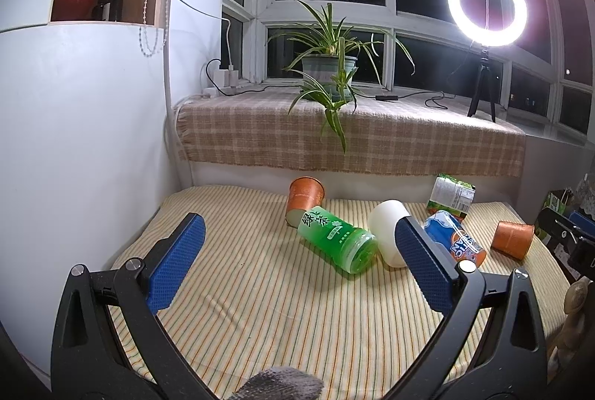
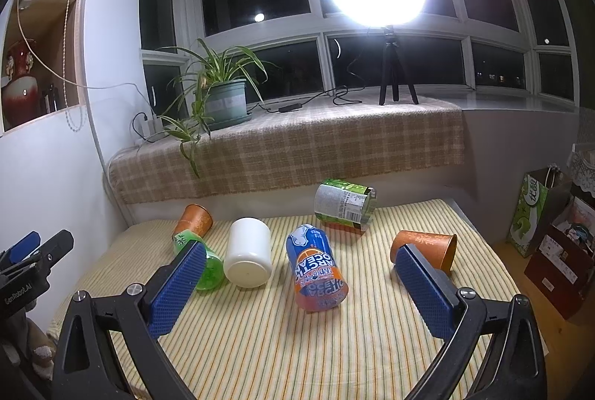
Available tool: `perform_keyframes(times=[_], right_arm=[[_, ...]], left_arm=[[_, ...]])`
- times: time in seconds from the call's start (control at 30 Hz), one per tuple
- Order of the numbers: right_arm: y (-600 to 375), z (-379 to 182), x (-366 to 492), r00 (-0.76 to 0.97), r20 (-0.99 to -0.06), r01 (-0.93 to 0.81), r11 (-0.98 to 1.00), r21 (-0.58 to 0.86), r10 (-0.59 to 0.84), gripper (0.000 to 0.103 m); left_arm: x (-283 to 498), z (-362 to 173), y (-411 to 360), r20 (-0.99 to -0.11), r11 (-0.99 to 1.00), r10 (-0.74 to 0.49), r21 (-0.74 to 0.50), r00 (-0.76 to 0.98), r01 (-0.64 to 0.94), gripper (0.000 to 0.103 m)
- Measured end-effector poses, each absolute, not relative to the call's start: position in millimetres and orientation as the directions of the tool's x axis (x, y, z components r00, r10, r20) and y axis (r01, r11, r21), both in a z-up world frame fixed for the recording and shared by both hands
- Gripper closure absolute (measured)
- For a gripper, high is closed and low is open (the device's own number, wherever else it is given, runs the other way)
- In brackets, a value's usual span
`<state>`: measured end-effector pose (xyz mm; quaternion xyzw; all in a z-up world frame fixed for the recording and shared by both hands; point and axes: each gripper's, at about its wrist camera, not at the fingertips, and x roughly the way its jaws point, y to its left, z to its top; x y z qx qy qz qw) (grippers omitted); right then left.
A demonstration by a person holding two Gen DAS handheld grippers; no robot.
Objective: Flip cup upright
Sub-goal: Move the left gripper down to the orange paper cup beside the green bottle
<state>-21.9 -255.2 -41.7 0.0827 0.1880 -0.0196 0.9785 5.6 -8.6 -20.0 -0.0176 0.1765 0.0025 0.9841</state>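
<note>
White cup (image 2: 248,258) on side; both tongs open, empty.

Six toppled cups (image 2: 248,256) on striped cloth

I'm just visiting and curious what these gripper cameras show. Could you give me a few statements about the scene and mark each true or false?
1. The white cup stands upright. False: it lies on its side.
2. Both the left gripper and the right gripper are open and hold nothing. True.
3. A potted plant sits on the window ledge. True.
4. The green cup is inside the white cup. False: it lies beside it on the striped cloth.
</note>
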Motion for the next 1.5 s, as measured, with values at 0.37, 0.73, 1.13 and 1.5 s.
perform_keyframes(times=[0.37,0.73,1.13,1.5], right_arm=[[-261.0,-50.9,-16.4,0.918,-0.397,0.088,0.983,0.161,-0.018,0.0],[-277.9,-77.3,-7.3,0.88,-0.472,0.15,0.974,0.172,-0.052,0.0],[-296.9,-94.0,-0.3,0.847,-0.523,0.211,0.963,0.166,-0.096,0.0],[-312.3,-107.2,10.5,0.819,-0.562,0.254,0.952,0.173,-0.116,0.0]], left_arm=[[40.3,-32.1,5.1,-0.444,0.999,-0.05,-0.031,0.894,0.04,0.0],[139.7,-50.7,46.9,-0.627,0.984,-0.163,-0.161,0.762,0.079,0.003],[251.5,-89.8,58.8,-0.735,0.917,-0.359,-0.391,0.575,0.074,0.015],[317.4,-118.3,47.2,-0.774,0.907,-0.396,-0.412,0.494,0.081,0.019]])
